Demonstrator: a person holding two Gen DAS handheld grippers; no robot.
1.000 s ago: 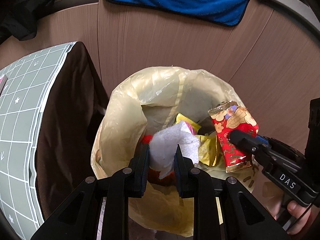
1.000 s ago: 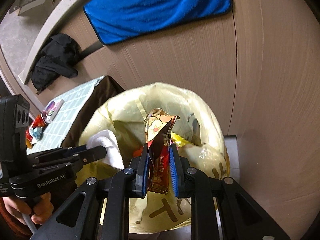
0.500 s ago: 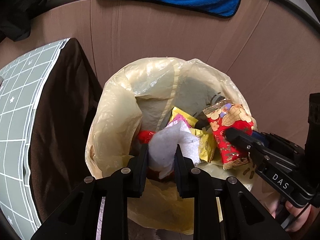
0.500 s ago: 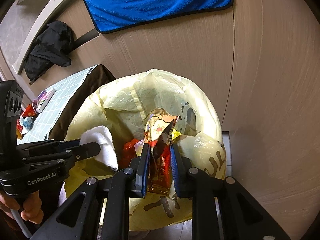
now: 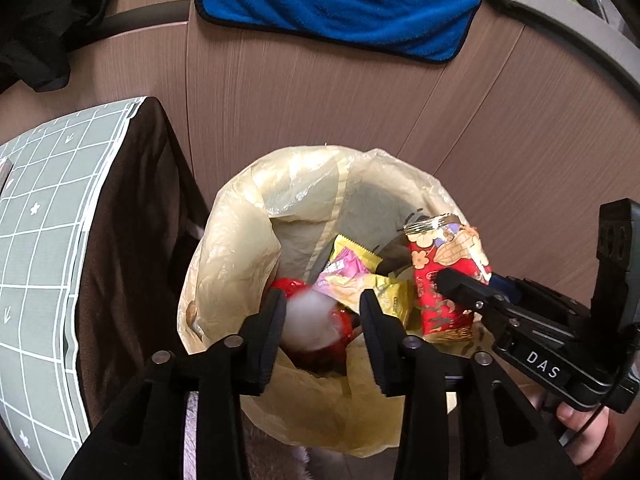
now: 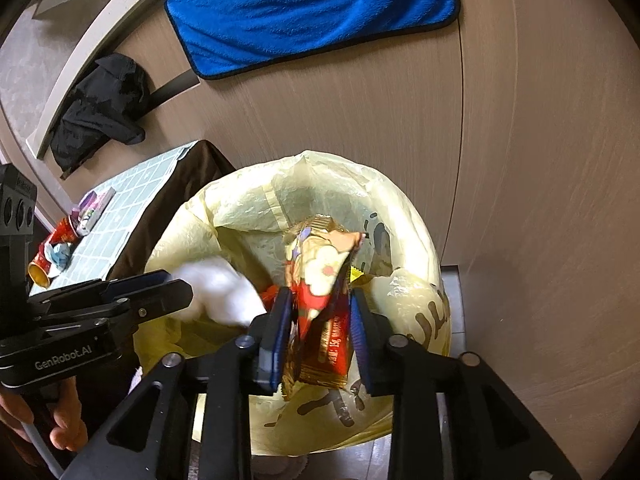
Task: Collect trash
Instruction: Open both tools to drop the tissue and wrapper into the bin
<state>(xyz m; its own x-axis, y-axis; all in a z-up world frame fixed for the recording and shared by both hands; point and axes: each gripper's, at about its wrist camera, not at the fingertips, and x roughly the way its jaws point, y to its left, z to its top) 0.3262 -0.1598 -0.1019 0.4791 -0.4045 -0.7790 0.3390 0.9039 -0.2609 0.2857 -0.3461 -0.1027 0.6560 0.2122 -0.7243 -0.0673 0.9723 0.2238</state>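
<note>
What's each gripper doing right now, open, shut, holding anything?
Left gripper: jaws have just been opening; open, white tissue dropping free over the trash bag.
Right gripper: jaws have just been opening; open, red snack wrapper loose between them.

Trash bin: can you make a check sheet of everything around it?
Surface: grid mat beside the yellow bin bag.
Job's things: snack wrappers in the bag; blurred white tissue and red wrapper over it.
Clutter: red cup, small packets on the mat.
Grippers: left gripper, jaws just opened, tissue loose between; right gripper, jaws just opening, red wrapper between, seemingly unpressed.
Cables: thin cable by a hand.
Surroundings: blue towel, black cloth, wood panels.
</note>
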